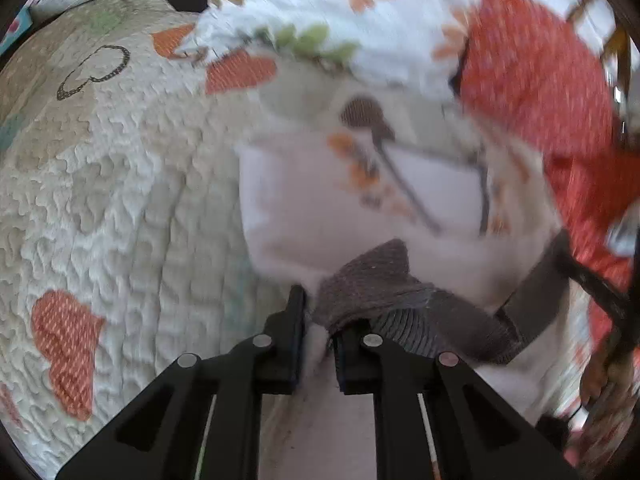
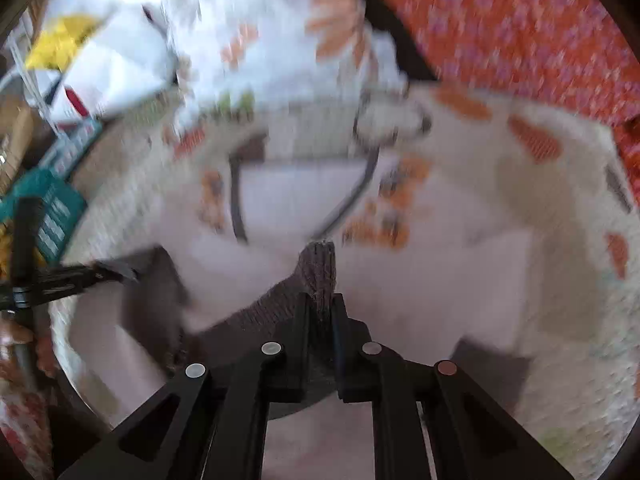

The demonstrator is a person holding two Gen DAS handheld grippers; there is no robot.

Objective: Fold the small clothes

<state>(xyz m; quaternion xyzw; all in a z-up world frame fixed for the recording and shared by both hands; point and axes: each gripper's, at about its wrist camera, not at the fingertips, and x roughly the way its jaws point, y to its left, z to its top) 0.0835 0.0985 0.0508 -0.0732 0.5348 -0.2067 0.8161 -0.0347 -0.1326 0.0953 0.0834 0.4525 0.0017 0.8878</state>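
A small white garment (image 1: 320, 208) with grey ribbed trim and orange prints lies on the quilted bed. It also shows in the right wrist view (image 2: 420, 280). My left gripper (image 1: 318, 320) is shut on the garment's grey ribbed band (image 1: 372, 280) and white cloth. My right gripper (image 2: 320, 308) is shut on the grey ribbed band (image 2: 318, 268), which sticks up between the fingers. The left gripper also shows at the left of the right wrist view (image 2: 116, 270), holding the same band. Both views are blurred by motion.
The cream quilt (image 1: 120, 208) with orange hearts covers the bed. A floral white pillow (image 1: 320, 8) and an orange dotted cloth (image 1: 540, 80) lie behind the garment. White bags and a teal box (image 2: 48, 204) lie off the bed's left side.
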